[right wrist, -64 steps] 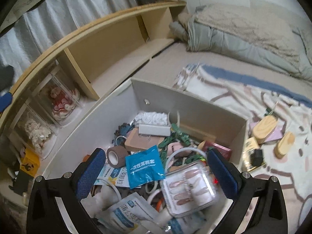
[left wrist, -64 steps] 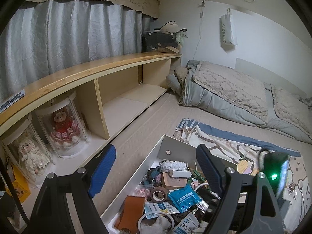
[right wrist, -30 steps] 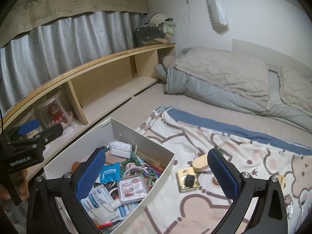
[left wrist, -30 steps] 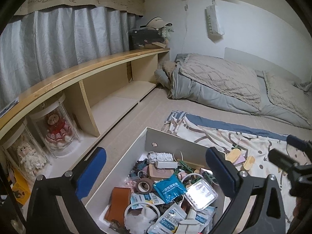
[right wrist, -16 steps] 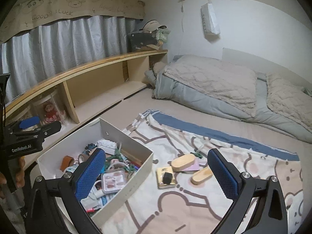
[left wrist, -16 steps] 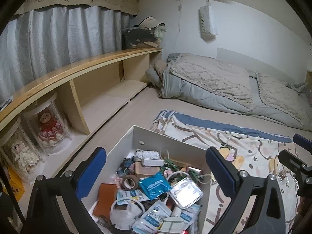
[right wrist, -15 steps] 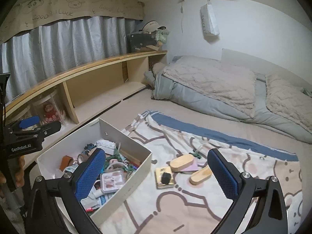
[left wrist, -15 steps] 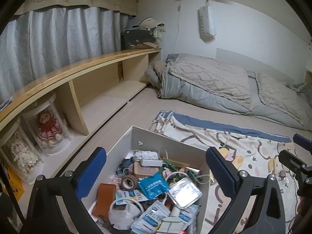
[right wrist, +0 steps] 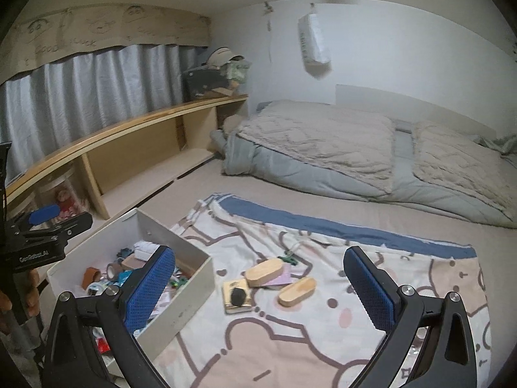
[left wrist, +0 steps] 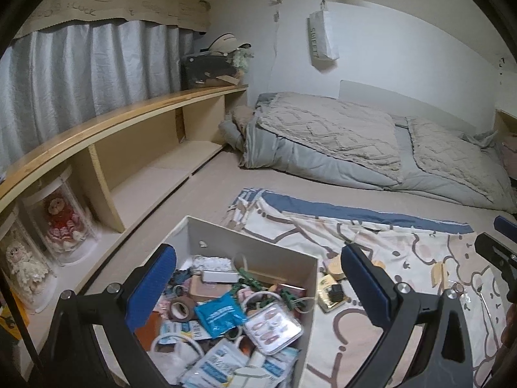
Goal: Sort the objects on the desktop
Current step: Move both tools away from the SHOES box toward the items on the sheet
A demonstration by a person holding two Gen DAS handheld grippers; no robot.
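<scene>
1. Both pairs of tongs hang spread and empty over a bed: the left tongs [left wrist: 258, 287] above a white box [right wrist: 181, 304] crammed with small items, the right tongs [right wrist: 260, 286] above a patterned blanket [right wrist: 323, 339] beside it.

2. The task's loose things lie on the blanket just beside the box's right wall: two oval wooden pieces [right wrist: 263, 267], a gold card with a black lump [right wrist: 237, 296] on it, and a pink slip partly under one oval.

3. The likely step is a first pick from this cluster. It is best done by lowering the right tongs straight over a single oval, closing across its narrow width, and keeping clear of the neighbouring card, which touches or nearly touches it.

4. The soft blanket may give under pressure, so a light descent looks wise.

5. In the box, a clear case of false nails [left wrist: 273, 323] and a blue packet [left wrist: 218, 314] lie on top; whatever sits beneath the heap is hidden.

6. The box's near end is cut off by the tongs' frames, and the black lump's nature cannot be made out.
</scene>
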